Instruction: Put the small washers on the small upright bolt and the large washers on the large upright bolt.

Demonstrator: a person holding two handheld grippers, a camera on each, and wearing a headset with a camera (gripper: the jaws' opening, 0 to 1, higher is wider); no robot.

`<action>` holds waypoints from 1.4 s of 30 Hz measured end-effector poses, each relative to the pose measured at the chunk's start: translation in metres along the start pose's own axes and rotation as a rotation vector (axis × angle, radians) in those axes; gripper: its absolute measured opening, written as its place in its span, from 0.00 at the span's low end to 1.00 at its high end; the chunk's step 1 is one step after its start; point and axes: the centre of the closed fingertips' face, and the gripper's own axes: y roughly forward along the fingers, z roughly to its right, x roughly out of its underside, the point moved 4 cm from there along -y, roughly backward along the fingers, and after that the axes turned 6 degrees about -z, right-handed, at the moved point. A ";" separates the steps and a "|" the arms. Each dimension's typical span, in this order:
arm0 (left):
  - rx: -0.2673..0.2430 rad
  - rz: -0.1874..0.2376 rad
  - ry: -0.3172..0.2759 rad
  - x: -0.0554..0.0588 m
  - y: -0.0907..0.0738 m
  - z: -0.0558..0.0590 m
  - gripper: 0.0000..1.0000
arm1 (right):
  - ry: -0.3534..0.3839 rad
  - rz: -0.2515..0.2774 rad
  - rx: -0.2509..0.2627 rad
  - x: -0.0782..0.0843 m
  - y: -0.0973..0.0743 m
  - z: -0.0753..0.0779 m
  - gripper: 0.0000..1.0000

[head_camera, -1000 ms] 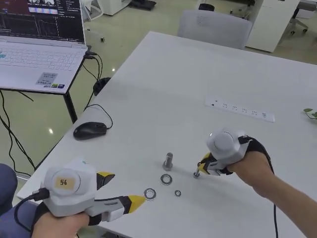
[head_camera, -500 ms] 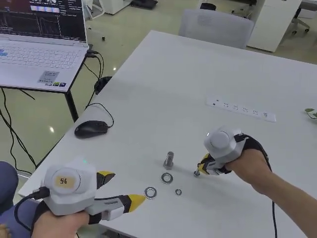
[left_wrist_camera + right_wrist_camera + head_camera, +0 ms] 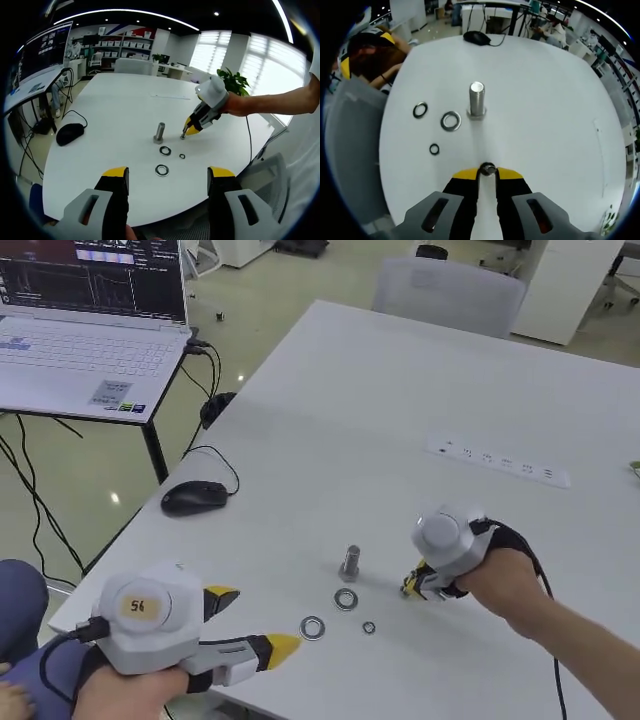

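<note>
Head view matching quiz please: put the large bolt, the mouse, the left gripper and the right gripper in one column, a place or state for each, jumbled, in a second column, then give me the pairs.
Column one:
1. large bolt
2. mouse
3. left gripper
4. right gripper

Column two:
A. jaws wide apart, holding nothing
B. lying near the edge of the table, cable attached
C. standing upright next to the washers
D. jaws closed on the small bolt

Pairs: 1-C, 2-B, 3-A, 4-D.
</note>
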 end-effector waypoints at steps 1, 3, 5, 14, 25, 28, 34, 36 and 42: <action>-0.001 0.000 -0.001 0.000 0.000 0.000 0.63 | -0.001 -0.005 0.003 0.001 0.002 0.000 0.13; -0.003 0.000 -0.004 0.000 -0.001 -0.001 0.63 | 0.008 -0.011 0.001 0.002 0.004 0.000 0.13; -0.004 0.000 -0.005 0.000 -0.001 -0.003 0.63 | 0.017 -0.014 -0.001 0.003 0.009 0.001 0.13; -0.003 0.001 -0.001 -0.002 0.000 -0.003 0.63 | 0.044 -0.022 0.005 0.005 0.011 0.000 0.13; 0.003 0.001 0.002 -0.003 0.001 -0.001 0.63 | 0.036 -0.046 0.001 0.015 0.013 -0.001 0.07; -0.001 0.002 -0.002 -0.001 0.000 -0.003 0.63 | 0.053 -0.039 -0.011 0.018 0.013 -0.004 0.08; -0.005 0.003 -0.007 0.002 -0.001 -0.004 0.63 | 0.104 -0.009 -0.037 0.024 0.011 -0.011 0.13; -0.007 0.002 -0.008 0.002 -0.001 -0.004 0.63 | 0.111 -0.003 -0.047 0.026 0.010 -0.016 0.14; -0.004 0.009 -0.012 0.003 -0.001 -0.002 0.63 | 0.122 0.047 -0.085 0.028 0.008 -0.035 0.17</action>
